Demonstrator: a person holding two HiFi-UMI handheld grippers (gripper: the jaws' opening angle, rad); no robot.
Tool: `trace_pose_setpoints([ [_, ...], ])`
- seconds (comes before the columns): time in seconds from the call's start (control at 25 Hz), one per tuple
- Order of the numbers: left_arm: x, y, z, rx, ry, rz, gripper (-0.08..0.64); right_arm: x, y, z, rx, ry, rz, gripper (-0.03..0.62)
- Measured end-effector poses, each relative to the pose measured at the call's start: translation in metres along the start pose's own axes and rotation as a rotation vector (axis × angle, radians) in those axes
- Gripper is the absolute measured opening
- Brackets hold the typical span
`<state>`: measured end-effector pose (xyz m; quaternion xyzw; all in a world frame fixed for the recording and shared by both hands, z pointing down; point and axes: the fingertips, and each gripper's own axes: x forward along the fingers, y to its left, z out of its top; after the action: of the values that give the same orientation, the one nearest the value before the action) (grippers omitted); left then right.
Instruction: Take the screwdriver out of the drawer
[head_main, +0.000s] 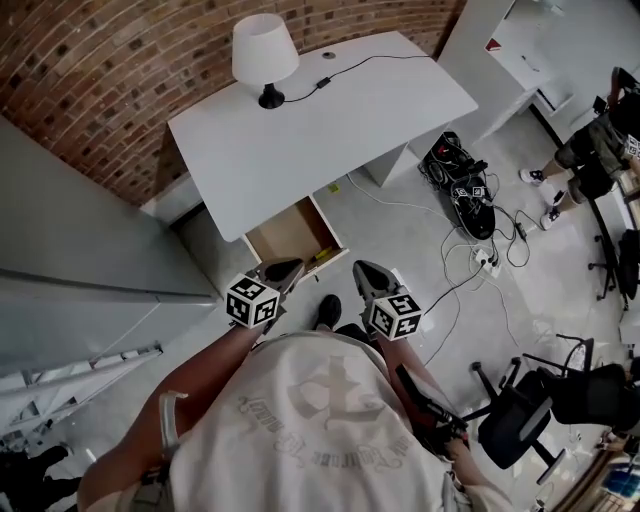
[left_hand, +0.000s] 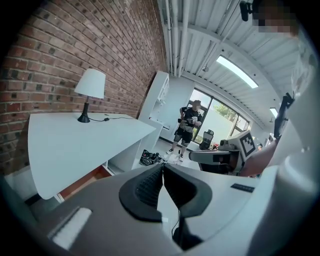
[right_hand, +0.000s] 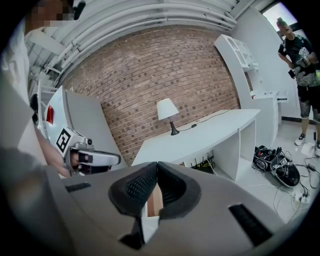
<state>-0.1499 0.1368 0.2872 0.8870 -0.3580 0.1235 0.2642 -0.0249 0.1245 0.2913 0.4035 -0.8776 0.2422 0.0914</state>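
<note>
The white desk (head_main: 330, 120) has its wooden drawer (head_main: 290, 232) pulled open toward me. A small yellow-green tool, apparently the screwdriver (head_main: 319, 258), lies at the drawer's front right corner. My left gripper (head_main: 284, 270) hovers just in front of the drawer's front edge, shut and holding nothing. My right gripper (head_main: 366, 274) hangs to the right of the drawer over the floor, also shut and bare. In the left gripper view the left gripper (left_hand: 163, 165) points past the desk edge (left_hand: 75, 145). In the right gripper view the right gripper (right_hand: 157, 164) faces the desk (right_hand: 200, 132).
A white lamp (head_main: 265, 55) with its cord stands at the desk's back. A bag and tangled cables (head_main: 465, 190) and a power strip (head_main: 487, 262) lie on the floor at right. An office chair (head_main: 520, 415) stands at lower right, a person (head_main: 595, 150) farther right, a ladder (head_main: 80, 372) left.
</note>
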Motion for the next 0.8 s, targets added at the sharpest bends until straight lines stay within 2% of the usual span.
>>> trace_pose_setpoints([
  [0.4,0.026,0.017,0.012,-0.005,0.034,0.073,0.012,0.031,-0.033,0.009,0.02,0.013,0.084,0.006],
  [0.8,0.035,0.036,0.017,-0.051,0.052,0.153,0.012,0.054,-0.054,0.014,0.026,0.038,0.151,0.008],
])
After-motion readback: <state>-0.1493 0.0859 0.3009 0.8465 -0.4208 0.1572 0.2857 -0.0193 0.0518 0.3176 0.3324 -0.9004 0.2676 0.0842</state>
